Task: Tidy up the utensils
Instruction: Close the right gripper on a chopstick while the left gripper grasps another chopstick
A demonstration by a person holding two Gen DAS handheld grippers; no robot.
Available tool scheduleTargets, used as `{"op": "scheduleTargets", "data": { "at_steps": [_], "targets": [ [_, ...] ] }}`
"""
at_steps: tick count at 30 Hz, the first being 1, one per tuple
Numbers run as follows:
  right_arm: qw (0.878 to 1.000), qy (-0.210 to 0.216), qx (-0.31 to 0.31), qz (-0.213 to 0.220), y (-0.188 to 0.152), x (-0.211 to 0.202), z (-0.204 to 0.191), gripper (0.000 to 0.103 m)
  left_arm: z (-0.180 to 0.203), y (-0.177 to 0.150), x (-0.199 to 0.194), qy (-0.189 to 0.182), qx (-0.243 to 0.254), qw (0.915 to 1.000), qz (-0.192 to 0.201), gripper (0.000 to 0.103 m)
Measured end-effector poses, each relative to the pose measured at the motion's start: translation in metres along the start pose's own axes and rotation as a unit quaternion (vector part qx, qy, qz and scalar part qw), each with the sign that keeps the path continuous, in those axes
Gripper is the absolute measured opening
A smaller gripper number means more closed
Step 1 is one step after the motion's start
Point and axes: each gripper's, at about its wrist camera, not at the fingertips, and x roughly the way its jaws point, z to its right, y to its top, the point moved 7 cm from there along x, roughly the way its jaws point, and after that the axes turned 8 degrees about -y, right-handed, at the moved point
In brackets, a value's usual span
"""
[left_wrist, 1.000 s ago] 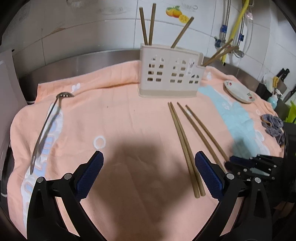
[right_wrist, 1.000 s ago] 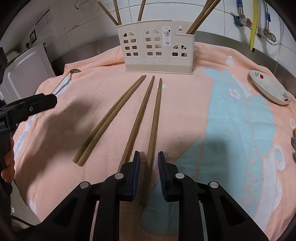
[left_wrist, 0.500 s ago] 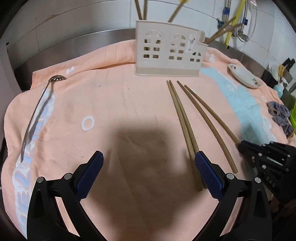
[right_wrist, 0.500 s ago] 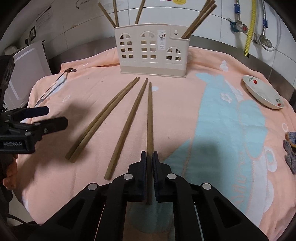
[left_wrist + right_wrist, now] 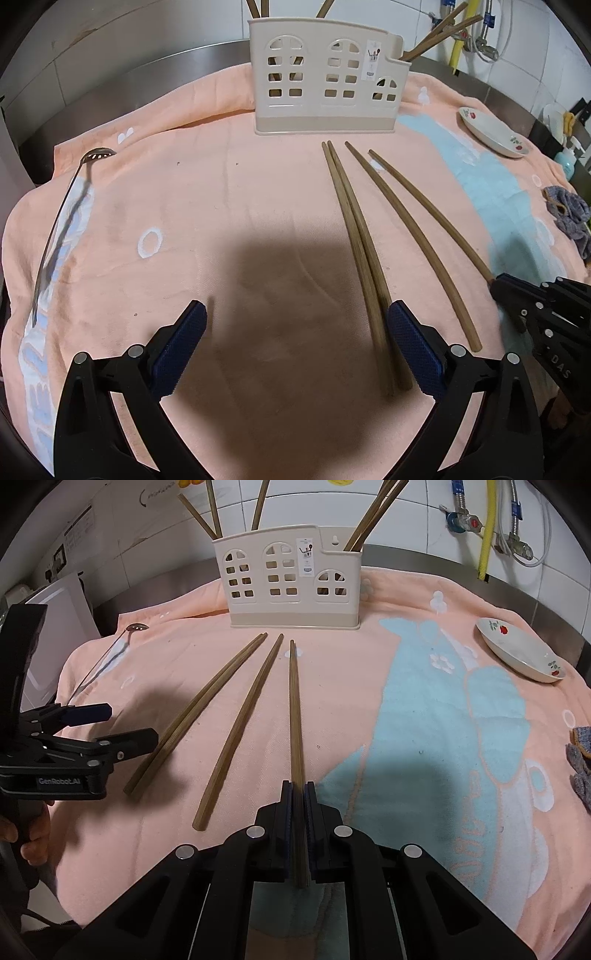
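A: So, why is the right claw (image 5: 298, 808) sitting so low at six o'clock over the towel (image 5: 424, 709)?

B: It is pinching the thick end of the rightmost chopstick (image 5: 294, 716), its jaws pressed tight on the wood, and the stick is pointing toward twelve o'clock at the utensil holder (image 5: 291, 579). That lines it up, I judge, for a lift into a compartment.

A: And the left claw (image 5: 295, 332)?

B: It is gaping wide and gripping nothing. The chopstick pair (image 5: 354, 236) is lying just inside its right finger (image 5: 410, 343), so it is probably setting up to gather those two together.

A: Where is everything else resting?

B: One loose chopstick (image 5: 240, 727) is lying between the pair and the held one. A slotted spoon (image 5: 59, 229) is lying at nine o'clock in the left view, a small dish (image 5: 517, 650) at two o'clock in the right view. The holder is standing upright at twelve, already carrying several chopsticks.

A: Any writing?

B: The left tool's body is reading "GenRobot.AI" in the right view, and "DAS" is showing on the right tool in the left view. The holder's sticker (image 5: 306, 555) is too small to read.
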Motion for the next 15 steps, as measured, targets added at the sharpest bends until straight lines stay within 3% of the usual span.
{"op": "scheduleTargets", "data": {
  "at_steps": [12,15],
  "targets": [
    [1.000,0.001,0.002,0.001,-0.0005,-0.0001,0.0001,0.007,-0.0006,-0.0028,0.0101,0.028,0.006,0.9995,-0.013,0.092],
    [1.000,0.000,0.001,0.001,-0.0007,-0.0001,-0.0005,0.007,-0.0050,-0.0006,0.0071,0.049,0.011,0.9987,-0.008,0.086]
  ]
}}
